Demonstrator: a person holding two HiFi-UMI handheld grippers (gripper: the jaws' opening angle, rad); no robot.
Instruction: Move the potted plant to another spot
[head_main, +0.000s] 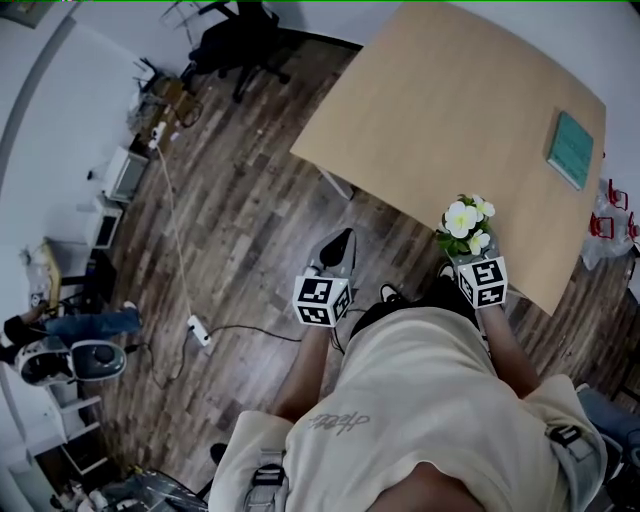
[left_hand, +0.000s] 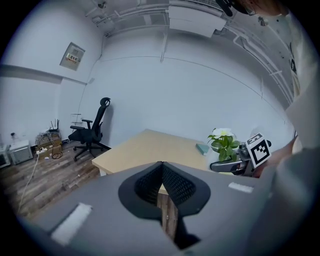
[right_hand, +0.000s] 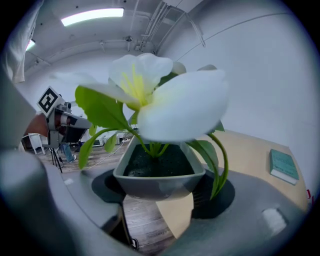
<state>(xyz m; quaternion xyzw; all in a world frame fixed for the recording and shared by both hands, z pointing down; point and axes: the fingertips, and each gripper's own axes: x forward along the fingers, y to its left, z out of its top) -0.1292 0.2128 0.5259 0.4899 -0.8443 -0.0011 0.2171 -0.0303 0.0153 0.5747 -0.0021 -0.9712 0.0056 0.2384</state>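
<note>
Pale wood table (head_main: 440, 110) is lying ahead. The potted plant (head_main: 465, 222) is hanging upright over its near edge, its pot clamped by the right gripper (right_hand: 160, 197) (the only arm involved). The left gripper (head_main: 338, 250), closed and empty, is hovering over the floor (head_main: 230, 230).

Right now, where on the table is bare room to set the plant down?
The table is bare from its left corner across to the book; only that right edge is taken. The right claw holds the plant at the near edge.
</note>
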